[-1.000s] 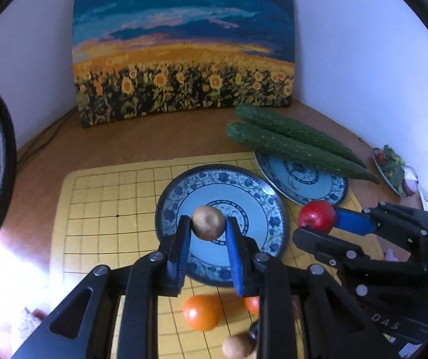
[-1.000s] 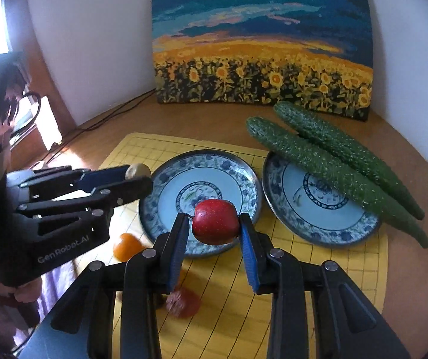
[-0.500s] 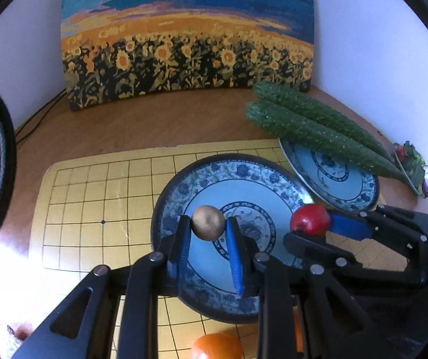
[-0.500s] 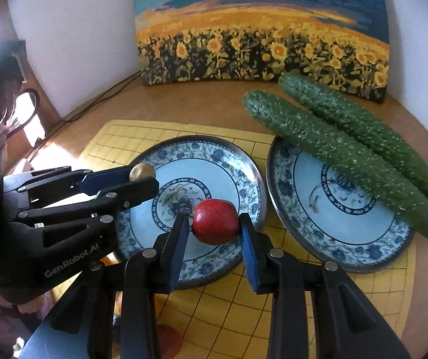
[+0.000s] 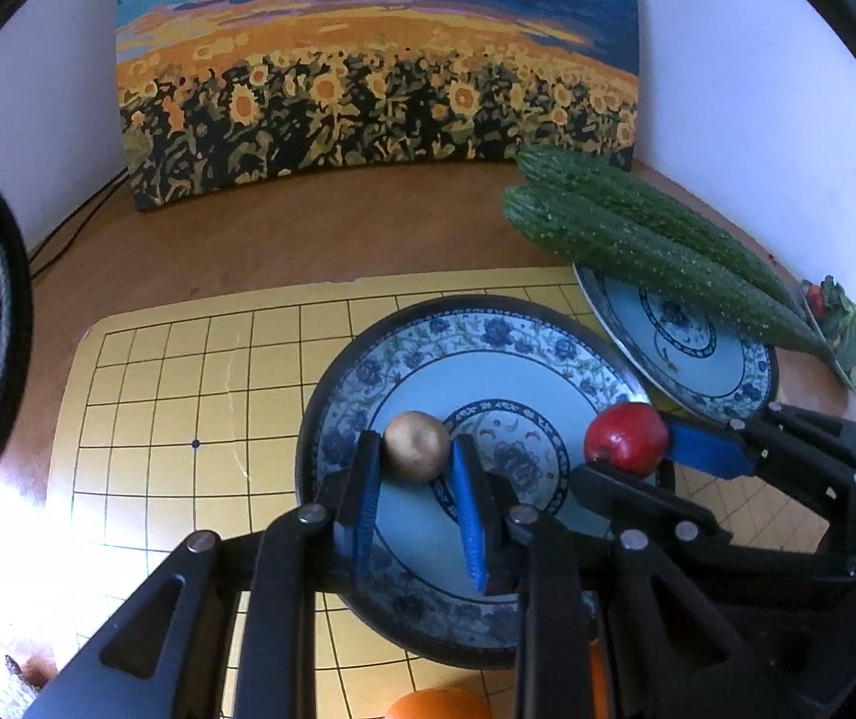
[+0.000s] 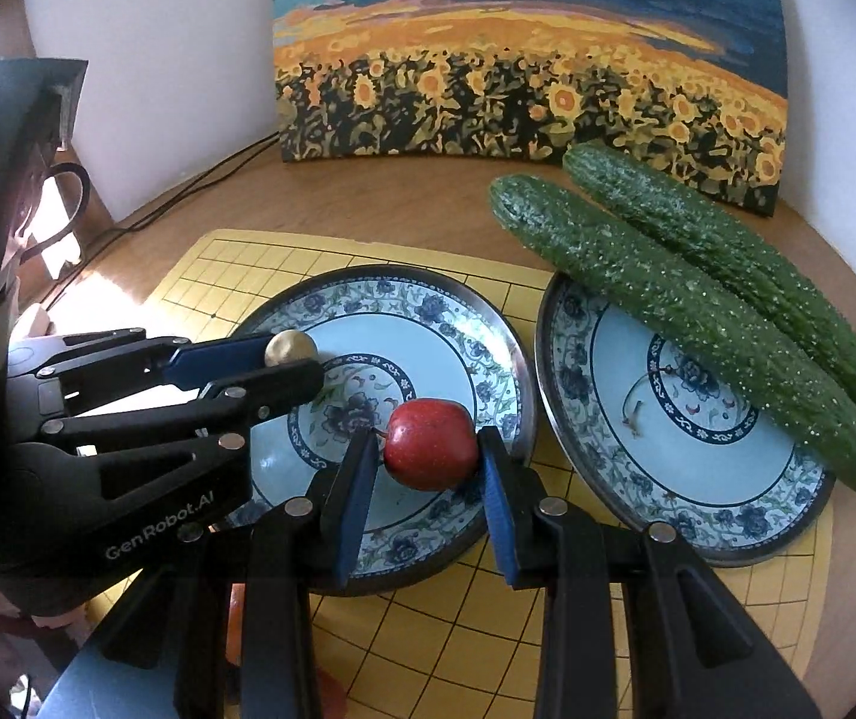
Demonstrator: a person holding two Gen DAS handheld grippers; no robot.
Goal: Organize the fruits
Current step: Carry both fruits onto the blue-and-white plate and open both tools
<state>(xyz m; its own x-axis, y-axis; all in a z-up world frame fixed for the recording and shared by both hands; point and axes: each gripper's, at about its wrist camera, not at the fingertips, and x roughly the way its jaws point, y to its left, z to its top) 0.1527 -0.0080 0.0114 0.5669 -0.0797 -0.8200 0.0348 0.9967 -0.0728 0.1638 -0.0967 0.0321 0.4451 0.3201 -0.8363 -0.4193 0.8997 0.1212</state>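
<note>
Blue-padded and black-framed, the left gripper [image 5: 416, 458] is shown pinching a small round tan-brown fruit [image 5: 416, 445], and the right gripper [image 6: 428, 449] is shown pinching a round red apple-like fruit [image 6: 430, 443]. Both fruits are held above the left blue-and-white patterned porcelain plate [image 6: 428, 299], the tan fruit over its left half and the red fruit nearer its centre, so the release point is judged to lie straight below each gripper. Whether either fruit touches the plate cannot be told. The two grippers are seen side by side, the left one reaching in from the plate's left edge; neither is clearly nearer.

Counts: two patterned plates, the right plate [image 6: 697, 539] just beside the first; two long dark green bumpy cucumbers [image 6: 685, 299], lying parallel with long axes running from far left to near right across the right plate's far rim; one tan fruit; one red fruit; at least one orange fruit [image 5: 439, 707] on the yellow gridded mat [image 5: 158, 389] near the lower edge. One sunflower painting [image 5: 368, 72] stands at the back of the brown bench [image 5: 308, 239].
</note>
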